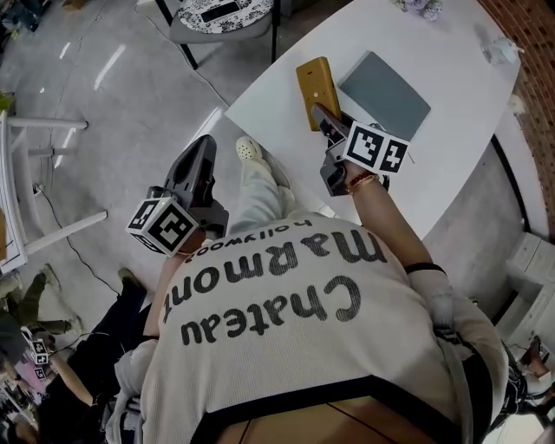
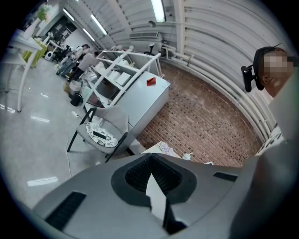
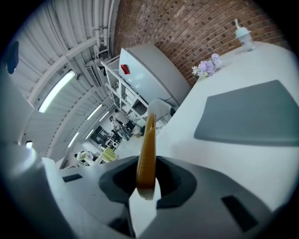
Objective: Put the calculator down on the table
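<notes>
While the R gripper (image 1: 323, 119) clamps a mustard calculator (image 1: 314, 85) by its near end at the white table's (image 1: 460, 121) corner, just beside a grey mat (image 1: 386, 94), the L gripper (image 1: 205, 146) hangs off-table over the floor (image 1: 113, 104), jaws together, empty. Calculator-tabletop contact unclear.

The calculator (image 3: 145, 154) shows only its thin edge in the right gripper view. In the head view it is too small to make out which face is up. Whether its far end touches the table (image 1: 468, 113) just left of the grey pad (image 1: 384, 94) cannot be told. Beyond the grey pad, the flowers (image 1: 422, 7) and, further left, the chair (image 1: 221, 17) are cut off by the top edge.
</notes>
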`<control>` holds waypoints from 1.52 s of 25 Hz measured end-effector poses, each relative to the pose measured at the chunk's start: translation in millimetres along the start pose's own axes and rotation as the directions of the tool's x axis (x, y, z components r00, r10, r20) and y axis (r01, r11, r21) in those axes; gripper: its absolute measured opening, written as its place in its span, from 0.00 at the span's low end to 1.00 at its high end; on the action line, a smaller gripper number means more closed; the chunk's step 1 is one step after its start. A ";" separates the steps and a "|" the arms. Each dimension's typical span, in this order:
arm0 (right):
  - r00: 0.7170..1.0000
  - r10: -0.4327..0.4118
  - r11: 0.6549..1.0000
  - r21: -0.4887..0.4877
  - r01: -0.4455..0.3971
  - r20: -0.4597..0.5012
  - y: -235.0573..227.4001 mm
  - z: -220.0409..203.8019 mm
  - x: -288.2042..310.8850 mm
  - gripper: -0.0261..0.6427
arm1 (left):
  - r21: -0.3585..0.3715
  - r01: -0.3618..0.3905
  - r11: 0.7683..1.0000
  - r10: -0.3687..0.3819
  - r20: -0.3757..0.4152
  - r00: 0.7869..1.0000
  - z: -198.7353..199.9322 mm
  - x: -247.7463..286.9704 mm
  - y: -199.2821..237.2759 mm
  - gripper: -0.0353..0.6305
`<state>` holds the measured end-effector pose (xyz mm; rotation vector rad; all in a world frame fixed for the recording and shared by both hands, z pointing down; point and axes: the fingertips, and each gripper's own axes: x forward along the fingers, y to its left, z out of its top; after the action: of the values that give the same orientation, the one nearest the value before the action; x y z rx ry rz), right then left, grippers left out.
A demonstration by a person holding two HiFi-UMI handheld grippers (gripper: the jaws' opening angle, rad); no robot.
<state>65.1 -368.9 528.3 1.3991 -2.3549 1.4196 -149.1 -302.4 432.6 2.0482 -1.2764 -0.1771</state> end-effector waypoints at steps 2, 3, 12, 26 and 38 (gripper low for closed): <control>1.000 -0.020 1.000 0.011 0.020 -0.020 -3.7 -8.0 4.0 0.17 | -0.009 -0.004 1.000 0.004 -0.005 1.000 -2.5 -2.1 5.5 0.06; 0.999 -0.029 0.999 0.015 0.030 -0.030 -4.9 -11.3 5.3 0.17 | -0.013 -0.006 1.000 0.006 -0.003 1.000 -3.2 -3.0 8.1 0.06; 0.986 -0.014 1.000 0.025 0.019 -0.167 2.7 -39.5 23.3 0.17 | -0.026 0.008 1.000 -0.008 0.008 1.000 -0.4 1.4 11.1 0.06; 0.955 -0.189 0.978 -0.129 0.163 -0.227 -10.7 -51.0 26.2 0.26 | -0.015 0.059 0.998 -0.059 0.003 0.998 6.6 15.5 4.1 0.06; 0.920 -0.342 0.916 -0.287 0.281 -0.190 -22.3 -45.5 25.9 0.47 | -0.016 0.052 0.999 -0.052 0.005 0.999 4.5 12.6 5.6 0.06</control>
<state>48.9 -356.8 581.4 1.3732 -1.9712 1.0847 -149.0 -316.6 435.8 2.0692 -1.2217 -0.2157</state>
